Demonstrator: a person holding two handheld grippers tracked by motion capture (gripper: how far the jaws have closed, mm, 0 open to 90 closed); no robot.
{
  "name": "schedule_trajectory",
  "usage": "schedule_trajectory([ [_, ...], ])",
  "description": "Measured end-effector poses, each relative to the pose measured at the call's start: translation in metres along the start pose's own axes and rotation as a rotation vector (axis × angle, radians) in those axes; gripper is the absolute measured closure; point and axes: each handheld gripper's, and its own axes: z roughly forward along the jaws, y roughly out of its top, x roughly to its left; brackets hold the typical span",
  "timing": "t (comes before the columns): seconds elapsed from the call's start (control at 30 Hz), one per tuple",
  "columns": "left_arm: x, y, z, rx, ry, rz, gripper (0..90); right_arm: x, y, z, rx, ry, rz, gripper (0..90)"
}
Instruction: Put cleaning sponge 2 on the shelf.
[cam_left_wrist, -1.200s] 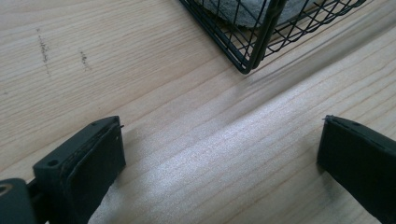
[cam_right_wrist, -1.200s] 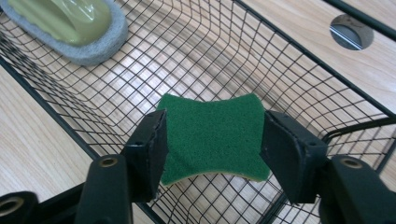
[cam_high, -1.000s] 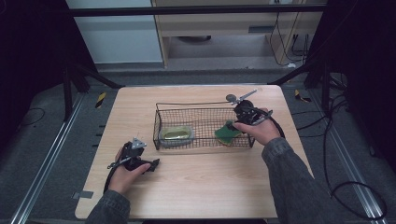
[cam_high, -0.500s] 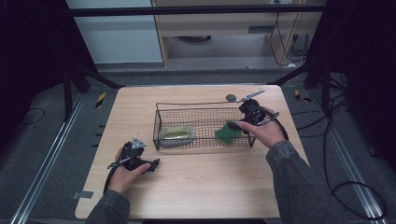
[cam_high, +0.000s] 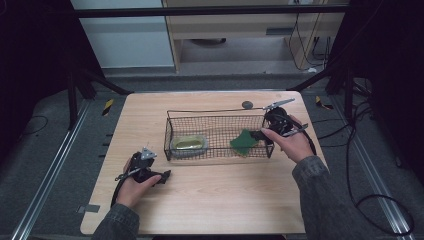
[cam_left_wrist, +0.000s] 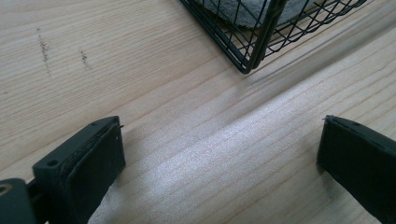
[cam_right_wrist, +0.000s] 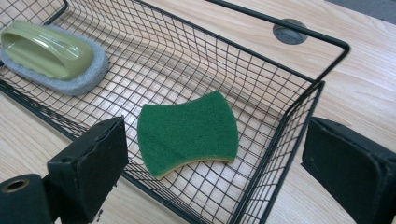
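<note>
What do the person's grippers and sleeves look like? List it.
Left gripper and right gripper: black bodies, flat rectangular black jaws, black cables trailing. A grey three-cornered plate tops the right one. Both sleeves are dark grey-blue, denim-like.

In the left tool view the basket and grey pad are cut off at the top edge; the brush runs off the right tool view's left edge.
</note>
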Motion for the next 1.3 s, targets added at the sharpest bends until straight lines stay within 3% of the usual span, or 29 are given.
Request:
schedule_trajectory([
  [0.13,0.000,0.000,0.000,0.000,0.000,0.000,0.0,-0.005,-0.006,-0.004,-0.020,-0.031,0.010,5.9],
  [0.57,0.000,0.000,0.000,-0.001,0.000,-0.001,0.0,-0.014,-0.023,-0.020,-0.053,-0.065,0.039,6.1],
  [0.8,0.000,0.000,0.000,0.000,0.001,-0.001,0.0,-0.019,-0.042,-0.027,-0.068,-0.087,0.054,6.8],
  [1.3,0.000,0.000,0.000,0.000,0.002,-0.002,0.0,-0.024,-0.076,-0.046,-0.102,-0.096,0.066,7.8],
])
